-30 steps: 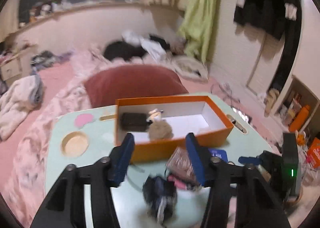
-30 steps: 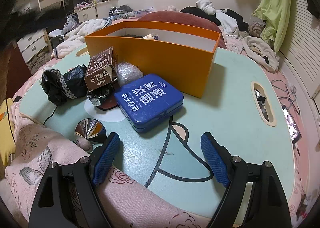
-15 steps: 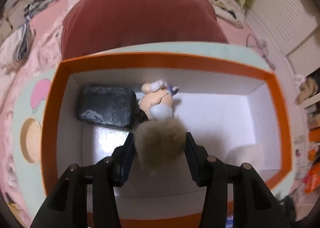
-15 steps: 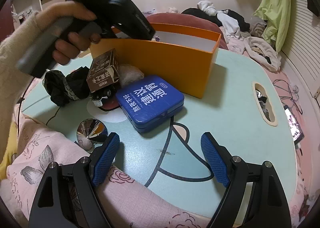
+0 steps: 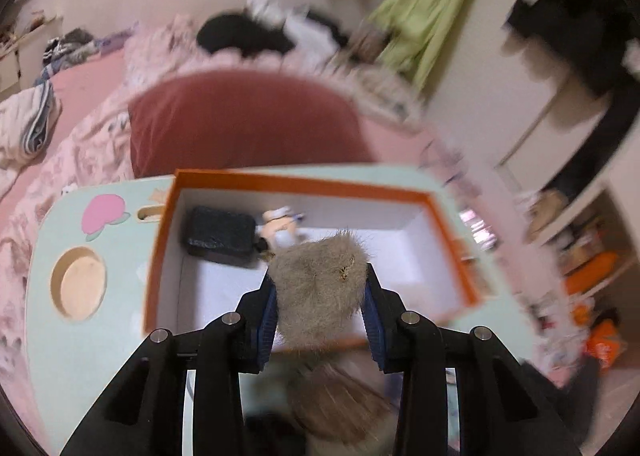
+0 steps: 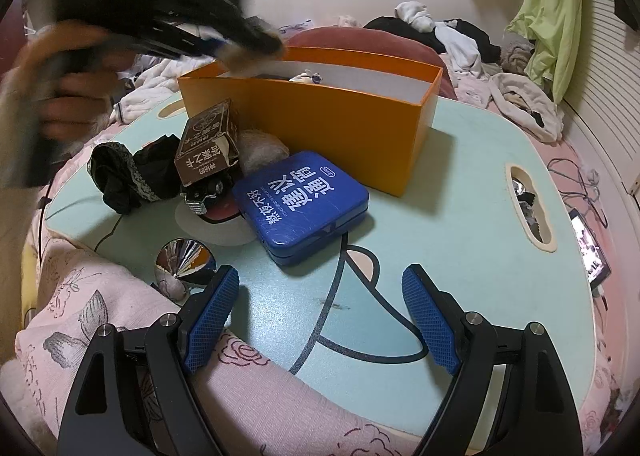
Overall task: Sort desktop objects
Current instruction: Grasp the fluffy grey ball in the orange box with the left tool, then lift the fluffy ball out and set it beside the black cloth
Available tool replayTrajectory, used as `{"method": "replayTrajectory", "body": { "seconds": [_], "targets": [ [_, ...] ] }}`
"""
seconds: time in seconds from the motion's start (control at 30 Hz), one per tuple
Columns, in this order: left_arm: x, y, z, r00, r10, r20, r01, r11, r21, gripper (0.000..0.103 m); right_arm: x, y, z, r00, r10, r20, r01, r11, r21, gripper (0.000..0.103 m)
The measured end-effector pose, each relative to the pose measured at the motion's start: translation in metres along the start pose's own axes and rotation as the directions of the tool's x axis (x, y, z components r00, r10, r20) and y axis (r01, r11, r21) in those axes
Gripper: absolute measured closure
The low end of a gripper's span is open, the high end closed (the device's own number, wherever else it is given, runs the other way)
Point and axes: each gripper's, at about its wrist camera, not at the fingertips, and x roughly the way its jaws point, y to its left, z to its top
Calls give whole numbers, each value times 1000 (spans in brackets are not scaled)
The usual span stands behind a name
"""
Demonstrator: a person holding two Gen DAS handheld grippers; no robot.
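Note:
My left gripper (image 5: pixel 320 280) has a beige fur pompom (image 5: pixel 320 292) between its blue pads, which press into the fur while the jaws are still closing. It hangs above the near wall of the orange box (image 5: pixel 304 180). Inside the box lie a black pouch (image 5: pixel 220 232) and a small figurine (image 5: pixel 280 224). In the right wrist view the left gripper (image 6: pixel 248 49) is a blur over the orange box (image 6: pixel 320 123), held by a hand. My right gripper (image 6: pixel 320 298) stands open and holds nothing at the front edge of the mint table (image 6: pixel 460 215).
A blue tin (image 6: pixel 300 199), a brown carton (image 6: pixel 208 147), a black lace cloth (image 6: pixel 128 175), a second fur ball (image 6: pixel 260 147) and a shiny silver cone (image 6: pixel 184 256) lie in front of the box. A pink floral blanket covers the table's near edge. A red cushion (image 5: pixel 248 119) sits behind the box.
The left gripper dipped into the orange box, closed around the fur pompom that lay there, and has pulled back and up with it. The right gripper has not moved.

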Motion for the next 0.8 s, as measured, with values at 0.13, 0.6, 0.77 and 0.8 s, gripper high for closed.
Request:
{"method": "replayTrajectory", "body": {
  "seconds": [0.13, 0.6, 0.77, 0.8],
  "targets": [
    [-36, -8, -35, 998, -37, 60, 37, 999, 3, 66, 0, 0, 0, 1000, 0, 0, 0, 1000, 1, 19],
    [-25, -23, -104, 988, 7, 153, -30, 988, 149, 31, -1, 0, 0, 1000, -1, 0, 1, 1000, 0, 19],
    [-60, -12, -113, 968, 35, 250, -72, 988, 139, 17, -1, -1, 0, 1000, -1, 0, 1, 1000, 0, 19],
    [-64, -8, -117, 968, 49, 247, -86, 986, 141, 15, -1, -1, 0, 1000, -1, 0, 1, 1000, 0, 19]
  ]
}}
